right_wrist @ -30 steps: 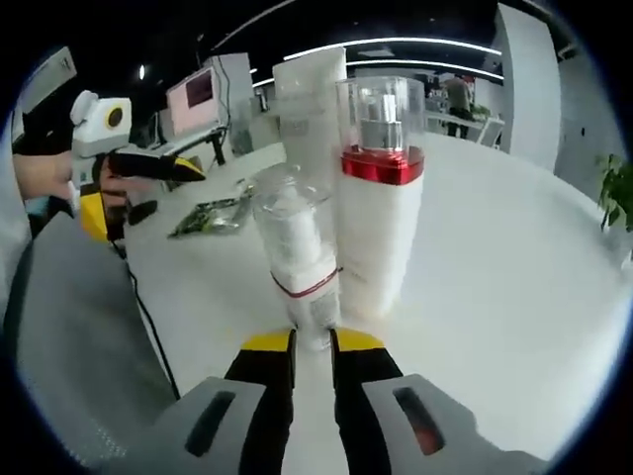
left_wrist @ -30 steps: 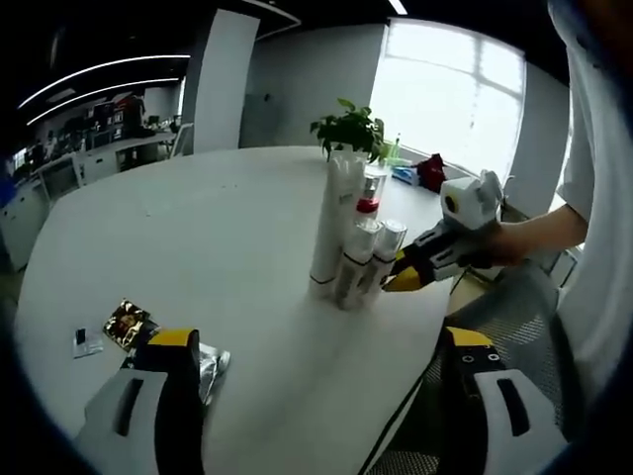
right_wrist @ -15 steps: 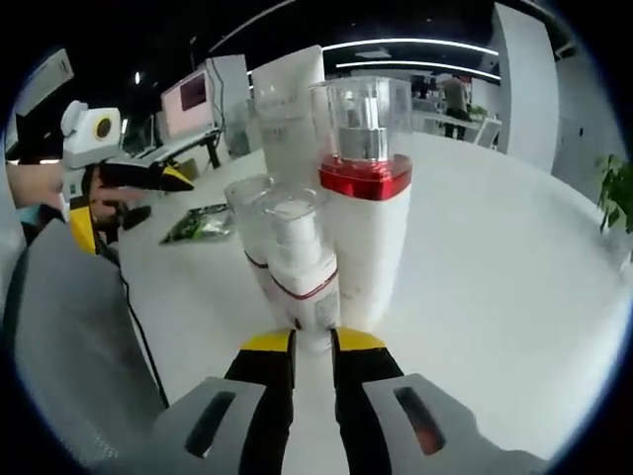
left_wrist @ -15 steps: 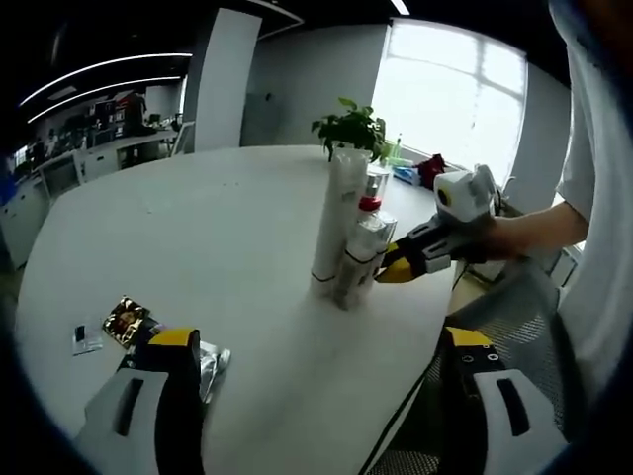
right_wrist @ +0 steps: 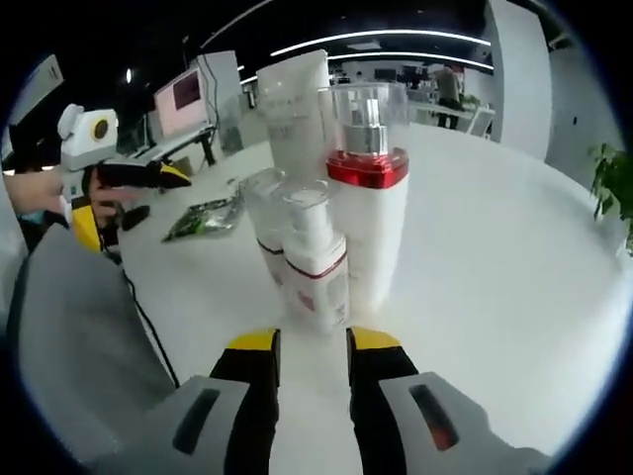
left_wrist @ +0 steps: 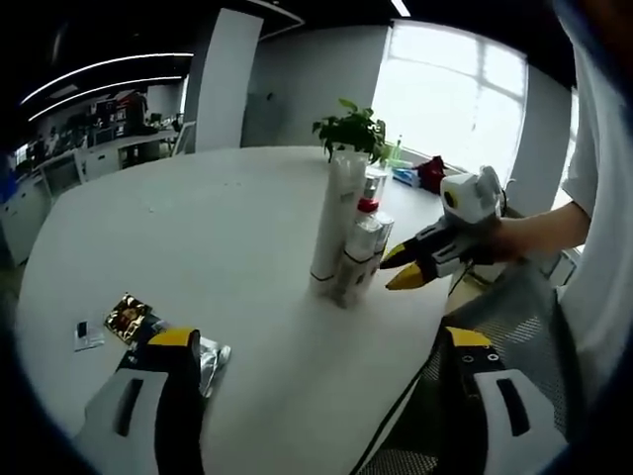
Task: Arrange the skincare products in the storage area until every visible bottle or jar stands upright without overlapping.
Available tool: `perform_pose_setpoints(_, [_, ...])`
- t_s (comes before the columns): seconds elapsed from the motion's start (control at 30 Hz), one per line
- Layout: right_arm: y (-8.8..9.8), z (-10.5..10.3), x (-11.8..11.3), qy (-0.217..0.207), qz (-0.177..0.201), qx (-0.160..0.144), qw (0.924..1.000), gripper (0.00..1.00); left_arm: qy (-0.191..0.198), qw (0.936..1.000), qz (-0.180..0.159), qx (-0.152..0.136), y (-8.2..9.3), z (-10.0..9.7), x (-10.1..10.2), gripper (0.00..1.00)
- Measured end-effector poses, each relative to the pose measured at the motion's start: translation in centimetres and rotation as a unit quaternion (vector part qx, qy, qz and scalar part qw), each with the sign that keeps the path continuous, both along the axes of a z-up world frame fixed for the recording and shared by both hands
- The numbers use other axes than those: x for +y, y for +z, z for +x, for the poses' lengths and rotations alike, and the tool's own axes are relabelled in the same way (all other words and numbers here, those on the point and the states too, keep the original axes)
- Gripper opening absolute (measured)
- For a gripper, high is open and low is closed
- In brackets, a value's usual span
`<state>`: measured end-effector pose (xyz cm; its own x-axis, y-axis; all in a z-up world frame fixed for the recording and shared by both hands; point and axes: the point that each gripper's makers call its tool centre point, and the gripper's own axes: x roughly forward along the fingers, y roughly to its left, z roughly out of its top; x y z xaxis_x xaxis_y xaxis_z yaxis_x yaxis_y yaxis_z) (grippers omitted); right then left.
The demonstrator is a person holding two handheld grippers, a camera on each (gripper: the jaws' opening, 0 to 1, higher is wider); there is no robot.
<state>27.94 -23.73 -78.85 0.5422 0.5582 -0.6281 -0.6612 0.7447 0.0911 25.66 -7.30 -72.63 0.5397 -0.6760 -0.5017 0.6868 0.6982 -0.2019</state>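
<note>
Several skincare bottles stand upright in a tight cluster on the white table (left_wrist: 198,228). A tall white tube (left_wrist: 334,213) (right_wrist: 295,114) is at the back, with a white bottle with a red collar and clear cap (right_wrist: 371,218) (left_wrist: 368,203) beside it. In front of them are a small clear-capped pump bottle (right_wrist: 316,277) (left_wrist: 358,259) and a second small bottle (right_wrist: 265,223). My right gripper (right_wrist: 314,341) (left_wrist: 400,268) is open just short of the pump bottle, holding nothing. My left gripper (left_wrist: 318,341) is wide open over the near table edge, and it shows at the left (right_wrist: 148,176) in the right gripper view.
A gold sachet (left_wrist: 129,322), a silver sachet (left_wrist: 210,361) (right_wrist: 203,216) and a small card (left_wrist: 87,339) lie near the left jaw. A potted plant (left_wrist: 351,129) stands behind the cluster. A grey mesh chair (left_wrist: 495,307) (right_wrist: 79,327) sits at the table edge.
My right gripper has opened, let go of the small pump bottle and drawn back a little. The bottle now stands in the cluster. The left gripper has held still.
</note>
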Motion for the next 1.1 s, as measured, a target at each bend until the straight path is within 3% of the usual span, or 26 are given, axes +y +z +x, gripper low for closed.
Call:
perform_pose_setpoints(0.33, [1.8,-2.2,0.8,-0.018,0.006,0.009,0.9998,0.44,0.035,0.9992,-0.002,0.020,0.1,-1.2,3.0,0.97])
perform_pose_setpoints(0.6, [4.1,-2.8,0.9,-0.043,0.014,0.001,0.9990,0.56,0.095,0.9939,-0.045,0.033,1.3,-2.0,6.5,0.97])
perform_pose_setpoints(0.7, [4.4,-3.0,0.7,-0.053,0.018,0.001,0.9984,0.61,0.109,0.9917,-0.068,0.014,2.4,-2.4,7.5,0.97])
perform_pose_setpoints(0.77, [4.9,-3.4,0.8,-0.057,0.019,0.002,0.9982,0.64,0.120,0.9894,-0.080,0.017,2.7,-2.7,8.7,0.99])
perform_pose_setpoints(0.97, [6.0,-4.0,1.1,-0.067,0.031,-0.002,0.9973,0.70,0.134,0.9882,-0.074,0.008,3.6,-3.9,10.1,0.99])
perform_pose_setpoints(1.1, [6.7,-4.4,1.6,-0.067,0.042,-0.007,0.9968,0.76,0.154,0.9844,-0.083,0.021,3.4,-4.5,10.5,0.99])
